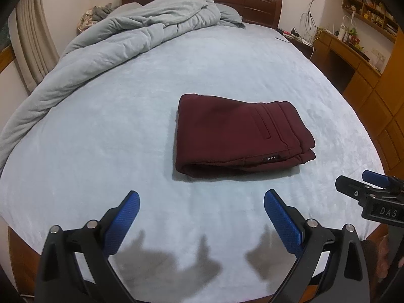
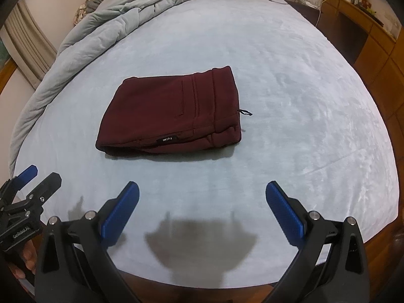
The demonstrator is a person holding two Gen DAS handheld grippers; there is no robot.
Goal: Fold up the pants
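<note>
Now left gripper (image 1: pixel 202 199) hanging over near bed edge, fingers wide apart, holding nothing. Right gripper (image 2: pixel 202 192) doing same, touching nothing. Pants (image 1: pixel 240 133) lying folded in neat pile on bed (image 1: pixel 126 139), past both. Folding looking done; best keeping tools away, not bumping pile.

bare sheet (image 2: pixel 290 101) around folded pants (image 2: pixel 171 111), duvet (image 2: pixel 106 27) heaped far-left
</note>
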